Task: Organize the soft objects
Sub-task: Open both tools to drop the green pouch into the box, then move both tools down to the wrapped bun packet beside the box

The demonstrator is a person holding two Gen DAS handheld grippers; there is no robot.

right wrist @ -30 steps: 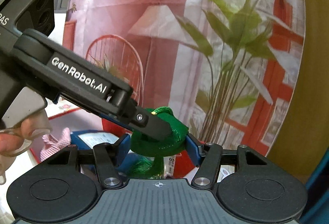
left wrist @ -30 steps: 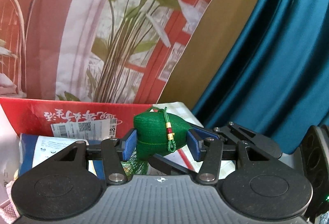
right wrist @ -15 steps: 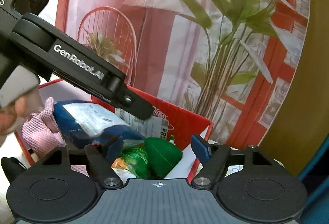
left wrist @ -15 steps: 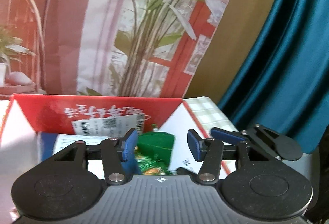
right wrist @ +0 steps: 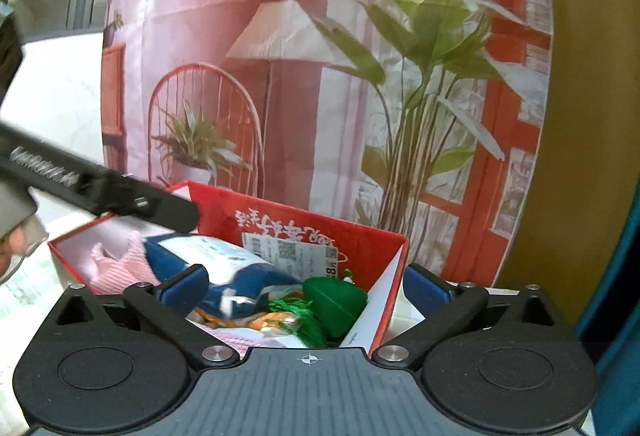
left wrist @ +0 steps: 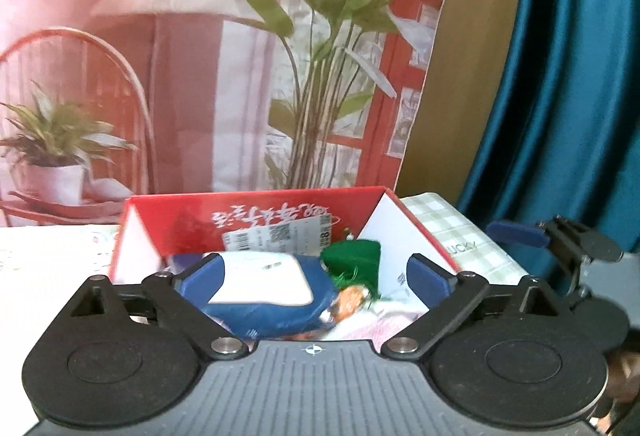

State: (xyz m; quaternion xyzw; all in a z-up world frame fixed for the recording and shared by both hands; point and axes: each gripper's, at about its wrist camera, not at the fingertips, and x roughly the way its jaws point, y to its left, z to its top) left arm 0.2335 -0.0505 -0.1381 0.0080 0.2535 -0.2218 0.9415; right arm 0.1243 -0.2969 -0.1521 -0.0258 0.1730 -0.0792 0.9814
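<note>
A green pouch with a tassel [left wrist: 354, 260] [right wrist: 334, 298] lies in the red box [left wrist: 256, 211] [right wrist: 360, 240], at its right end. Beside it lie a blue and white soft pack [left wrist: 264, 288] [right wrist: 224, 260] and a pink cloth [right wrist: 128, 264]. My left gripper [left wrist: 316, 272] hovers at the box's near edge, its jaws opening wide, the pads touching nothing. My right gripper [right wrist: 306, 286] hovers over the box's right corner, jaws also opening, with nothing gripped. One finger of the left gripper [right wrist: 120, 195] crosses the right wrist view above the box's left side.
A printed backdrop with a lamp and plants [left wrist: 320, 75] stands right behind the box. A teal curtain [left wrist: 560, 95] hangs at the right. A checked cloth [left wrist: 448, 232] covers the table beside the box. A person's hand [right wrist: 16, 240] shows at the left edge.
Both grippers were shut on the green pouch above the box. They let go, the pouch dropped into the box, and both jaws spread wide. The left gripper drew away sideways.
</note>
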